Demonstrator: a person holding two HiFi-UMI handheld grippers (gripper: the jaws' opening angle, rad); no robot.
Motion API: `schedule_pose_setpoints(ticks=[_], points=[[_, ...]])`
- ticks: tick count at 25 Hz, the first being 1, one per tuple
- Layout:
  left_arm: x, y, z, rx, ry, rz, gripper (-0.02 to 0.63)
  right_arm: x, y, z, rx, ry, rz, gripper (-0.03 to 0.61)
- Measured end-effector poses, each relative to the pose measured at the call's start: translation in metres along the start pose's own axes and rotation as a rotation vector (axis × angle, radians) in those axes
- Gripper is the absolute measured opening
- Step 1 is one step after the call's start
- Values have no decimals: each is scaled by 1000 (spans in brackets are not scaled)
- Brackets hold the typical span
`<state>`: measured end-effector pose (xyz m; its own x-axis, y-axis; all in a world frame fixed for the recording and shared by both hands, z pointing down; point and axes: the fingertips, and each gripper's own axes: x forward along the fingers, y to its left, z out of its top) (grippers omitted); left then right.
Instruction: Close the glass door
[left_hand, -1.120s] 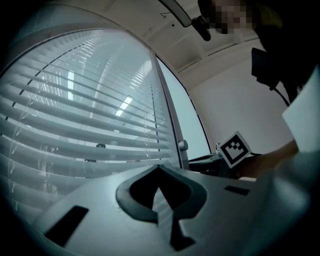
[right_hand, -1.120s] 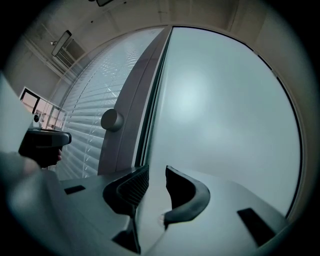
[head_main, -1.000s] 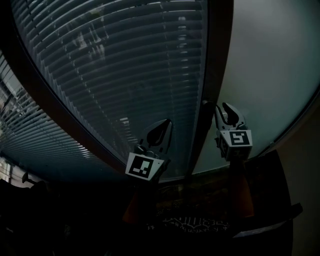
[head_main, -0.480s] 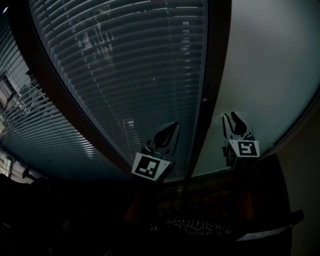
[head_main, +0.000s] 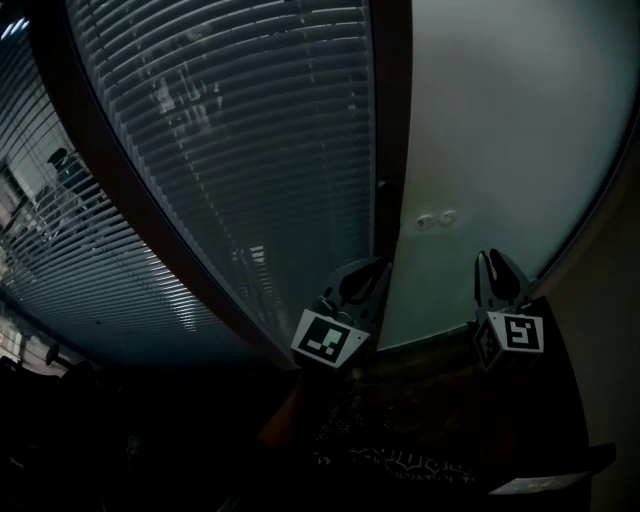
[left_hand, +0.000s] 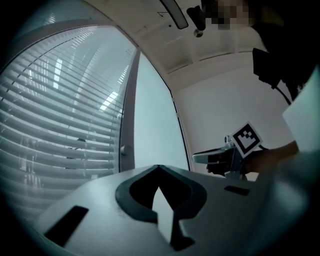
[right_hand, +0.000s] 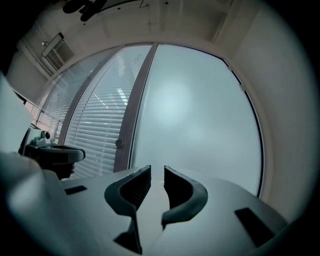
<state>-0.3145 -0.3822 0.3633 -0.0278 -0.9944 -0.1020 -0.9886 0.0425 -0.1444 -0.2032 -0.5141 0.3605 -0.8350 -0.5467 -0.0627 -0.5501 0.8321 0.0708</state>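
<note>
The frosted glass door (head_main: 490, 130) fills the right of the head view, its dark upright frame (head_main: 390, 110) meeting a pane with slatted blinds (head_main: 230, 130). A small round knob (right_hand: 119, 143) sits on the frame, and it shows too in the left gripper view (left_hand: 123, 149). My left gripper (head_main: 375, 262) points at the foot of the frame, short of it, shut with nothing in it (left_hand: 158, 167). My right gripper (head_main: 492, 258) faces the frosted pane without touching it. Its jaws (right_hand: 157, 167) are closing, with a narrow gap between them and nothing in it.
Two small round fittings (head_main: 435, 218) sit on the frosted pane near the frame. A pale wall (right_hand: 280, 100) borders the door on the right. Dark patterned flooring (head_main: 400, 460) lies below. A ceiling fixture (left_hand: 175, 12) hangs overhead.
Both grippers have slid right and lower in the head view. The right one has come away from the frame's edge to the frosted pane. The left one now sits under the frame.
</note>
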Motion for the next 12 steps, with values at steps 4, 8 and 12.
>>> schedule_pose_setpoints(ticks=[4,8,12], points=[[7,-36,33,-21,-23,-41,2,-44,-20,32,-5,-5,-34,77],[3,-75,41,-34,-22,-68,2,-89,-39,35,4,-2,-77,71],[-7,-107,49,-43,-19,-77,2,-129,-48,41,2,-4,-84,67]])
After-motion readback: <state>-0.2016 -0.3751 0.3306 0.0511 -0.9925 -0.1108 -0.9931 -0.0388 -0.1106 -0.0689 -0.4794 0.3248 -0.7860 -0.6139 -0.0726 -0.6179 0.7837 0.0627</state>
